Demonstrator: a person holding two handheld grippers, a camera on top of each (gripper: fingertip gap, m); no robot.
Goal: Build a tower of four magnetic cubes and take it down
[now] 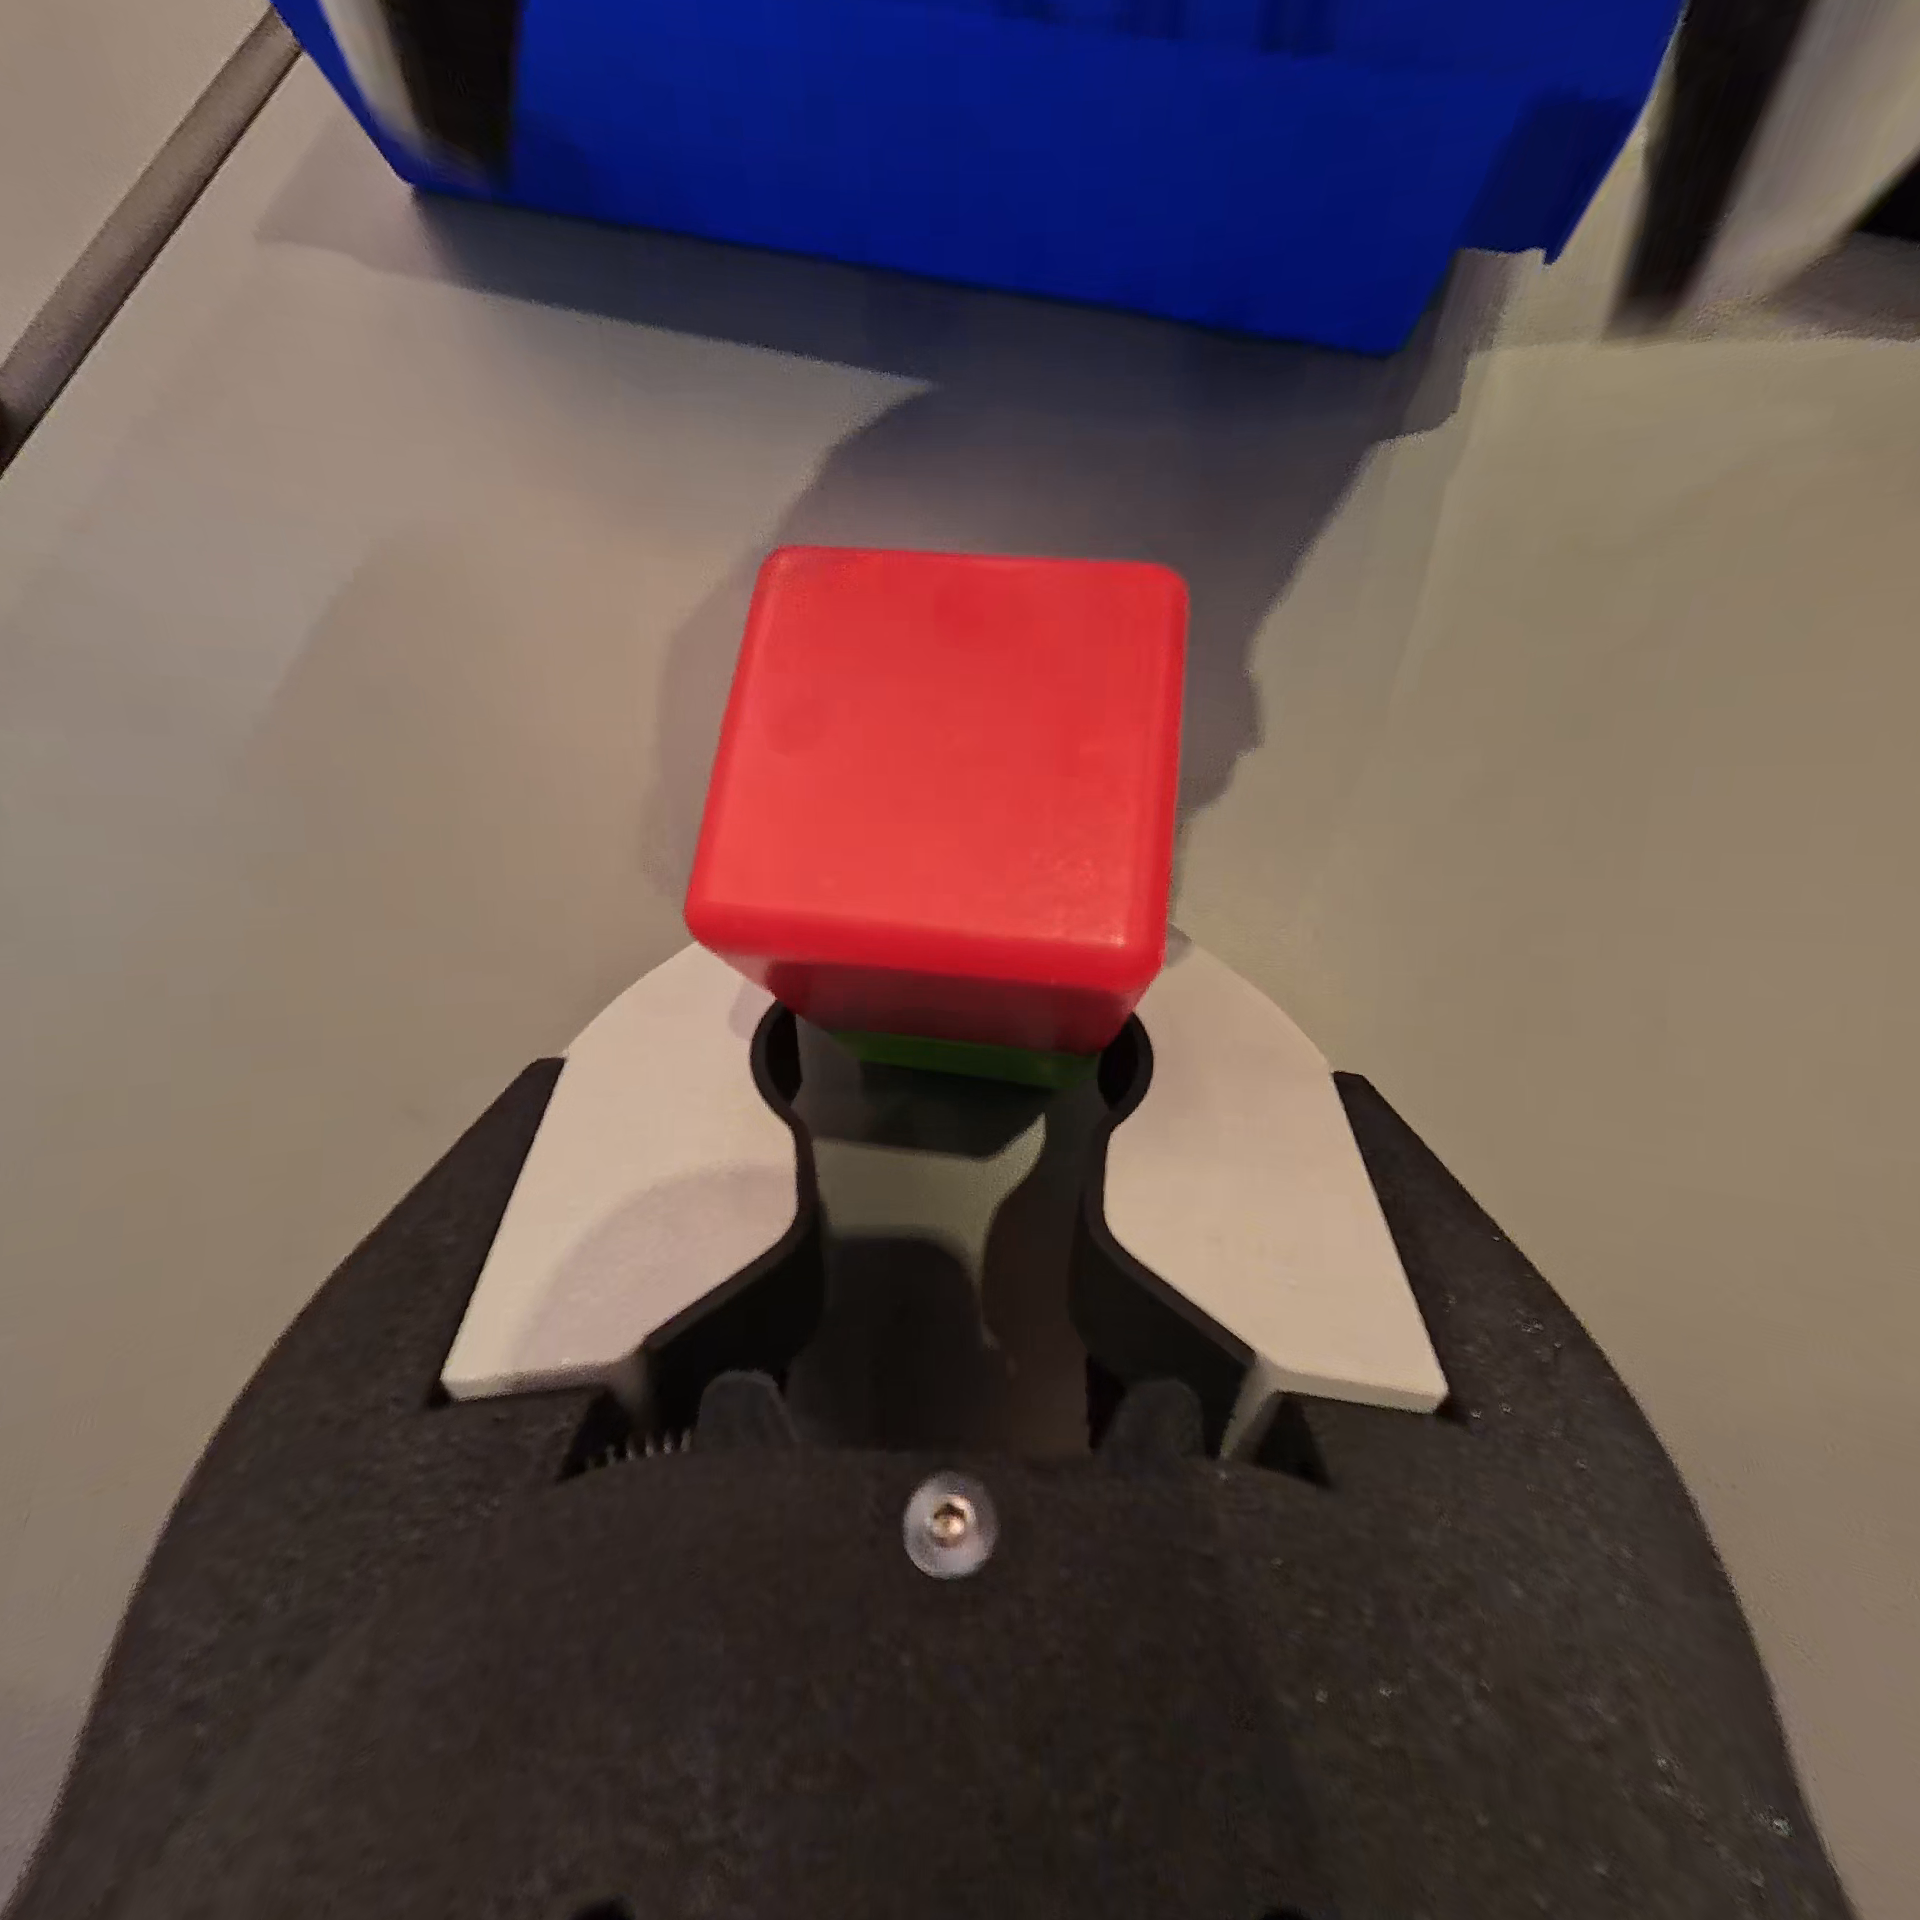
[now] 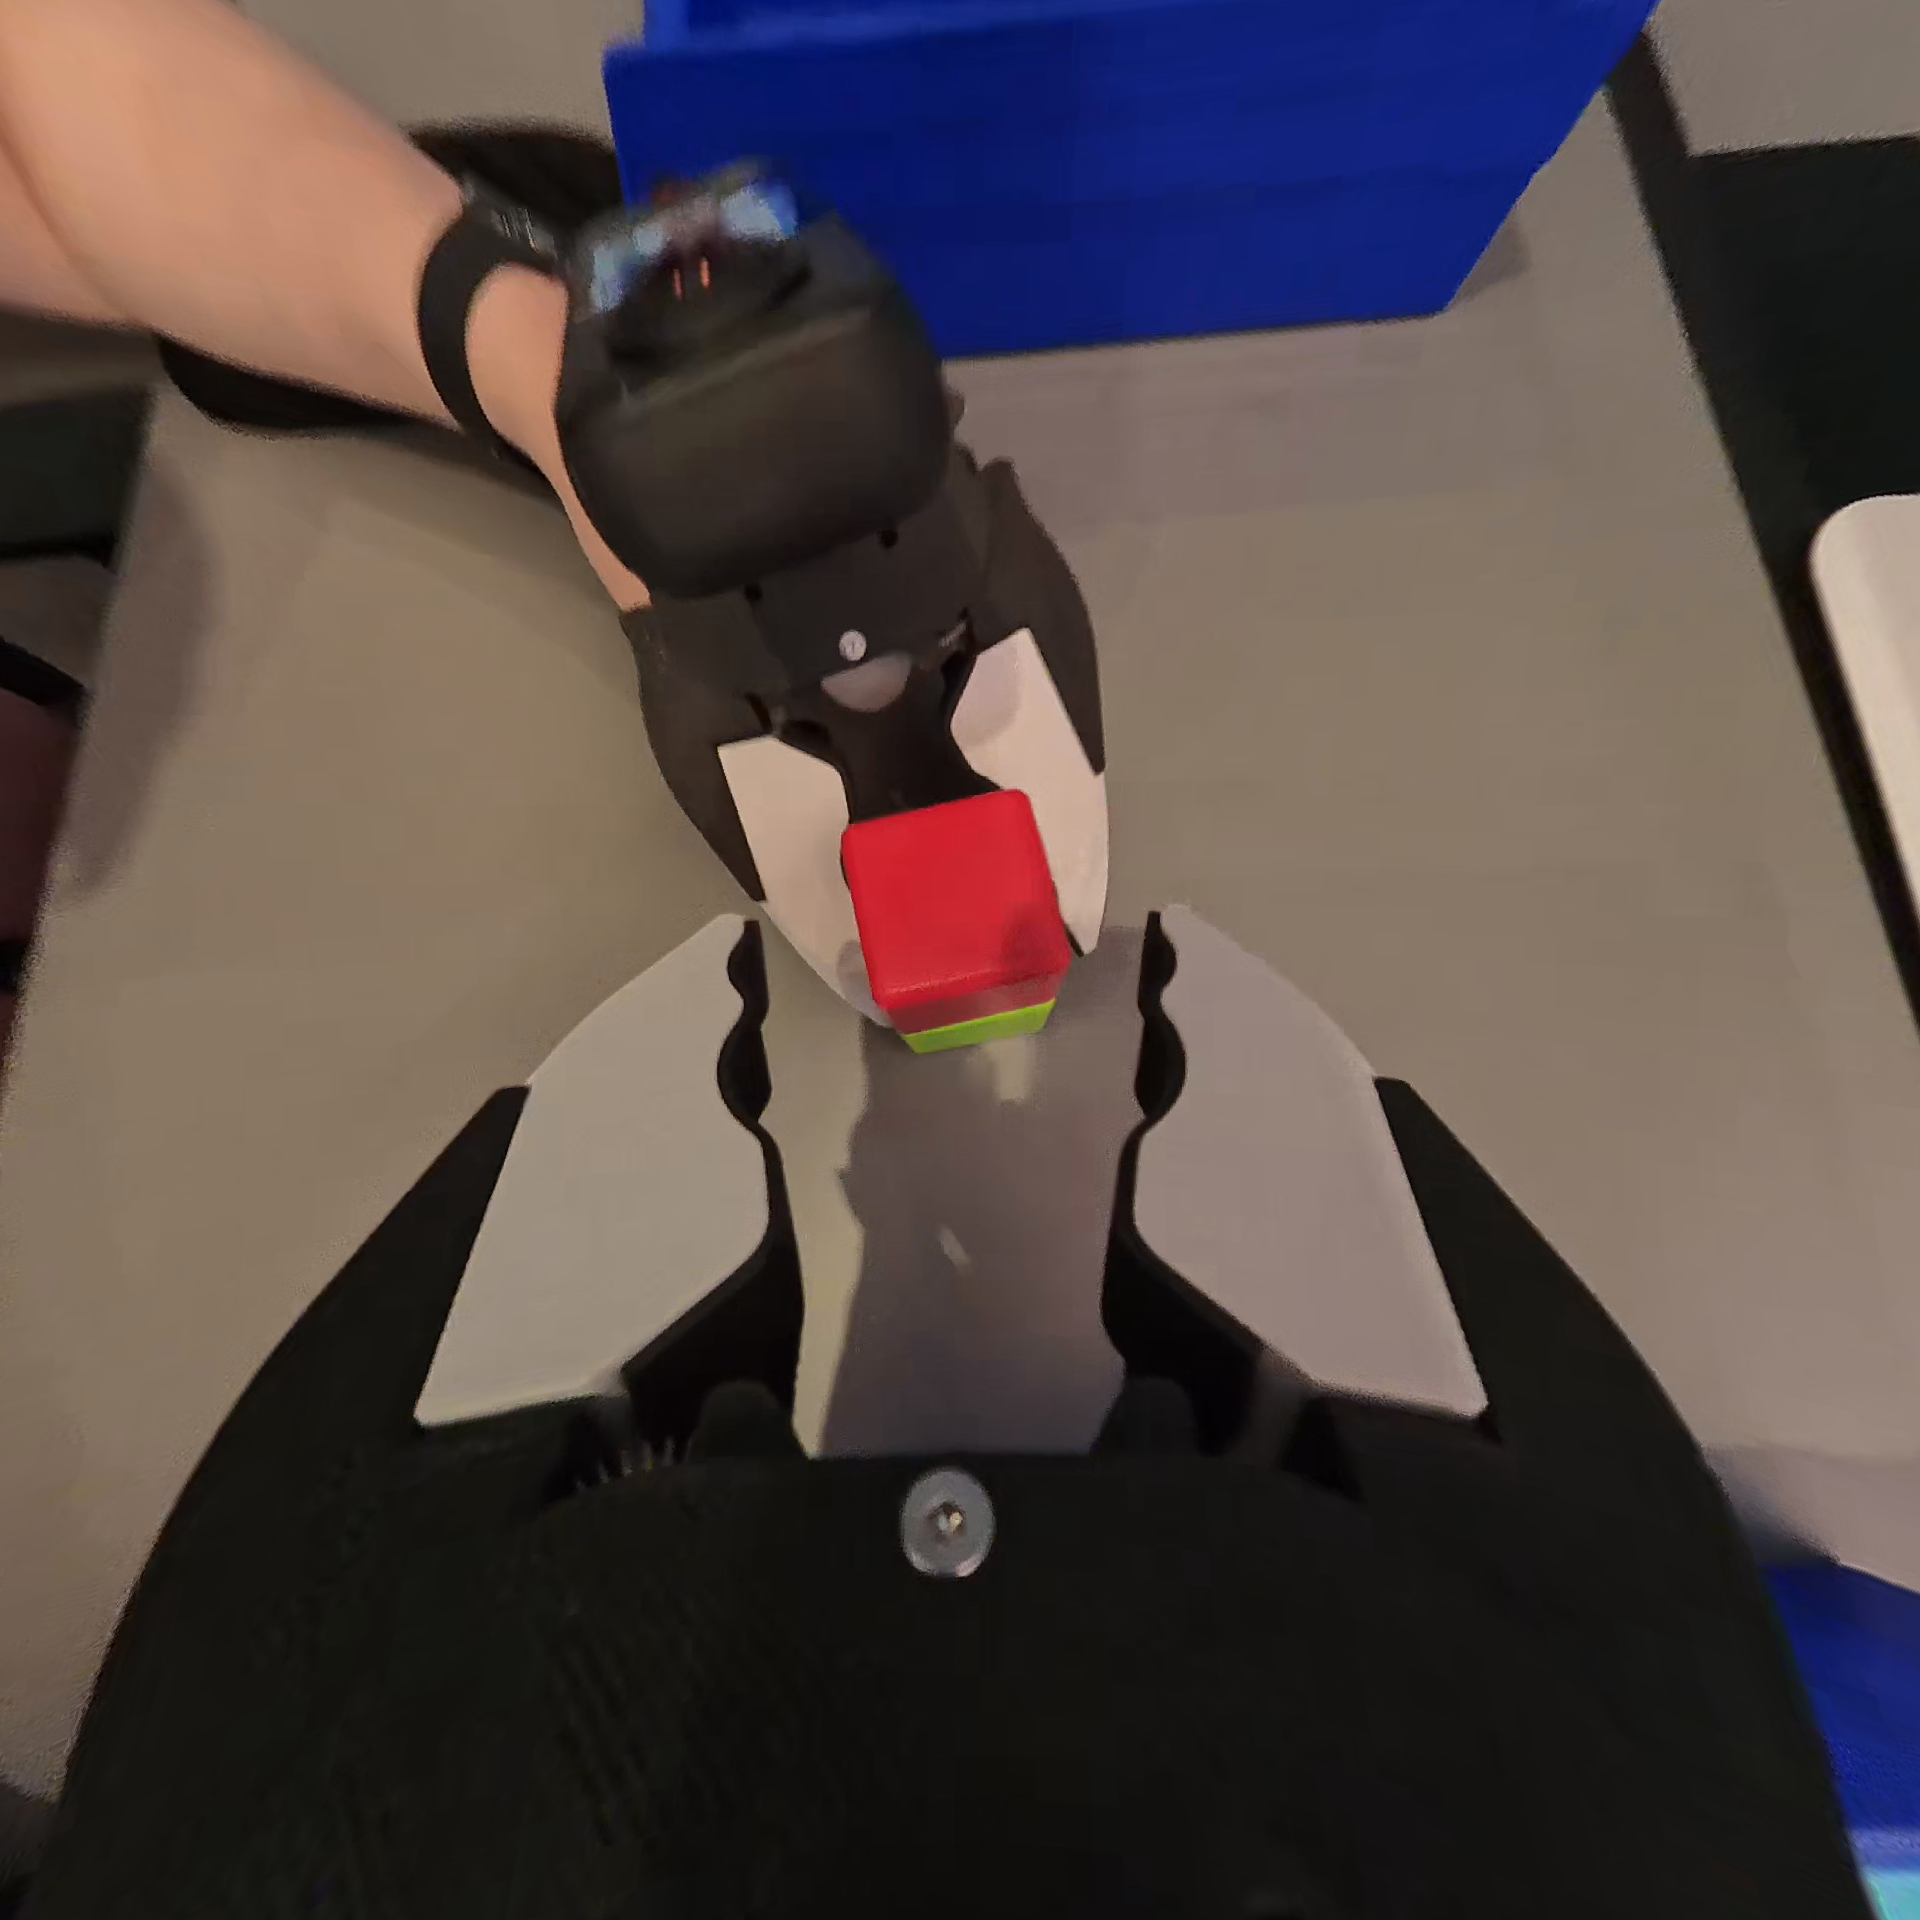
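A red cube sits on a green cube, forming a short stack on the grey table. My left gripper is shut on this stack, its fingers pressing both sides around the join of the two cubes. Anything under the green cube is hidden. In the right wrist view the red cube and green cube stand just beyond my right gripper, which is open and empty. The left gripper comes in from the far side, held by a person's hand.
A blue bin stands at the back of the table and also shows in the right wrist view. A white object lies at the right edge. A blue item is at the near right corner. My hands' fingertips stand some 9 cm from each other. The white object lies around 25 cm away from my left fingertips.
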